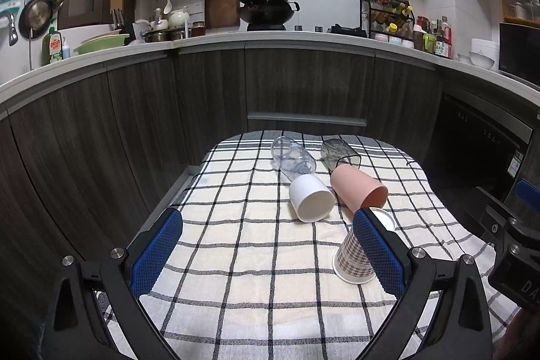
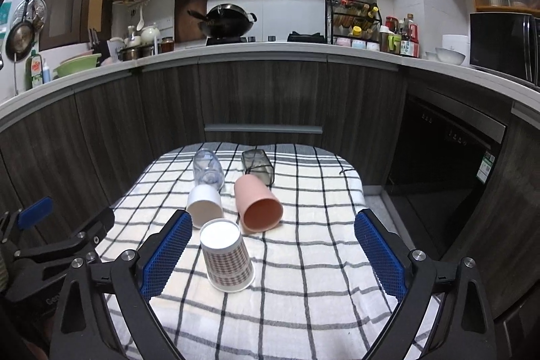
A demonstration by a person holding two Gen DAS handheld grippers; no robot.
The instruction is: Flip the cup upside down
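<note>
Plaid paper cup (image 2: 226,255) inverted near-centre on checked cloth (image 2: 303,292), apparently free-standing; both grippers (image 1: 266,248) (image 2: 271,252) agape, empty; risk: left inner finger (image 2: 167,253) clipping, toppling it toward white cup (image 2: 204,204).

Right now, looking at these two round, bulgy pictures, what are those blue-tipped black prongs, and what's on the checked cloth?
No robot here: a person holds a two-finger tool in each hand, each with a wide-angle camera looking along its fingers. One picture is from the left gripper, the other from the right gripper. Both are open and hold nothing. On the checked tablecloth a patterned paper cup already stands upside down. A white cup, a pink cup, a clear cup and a smoky grey cup lie on their sides.
</note>
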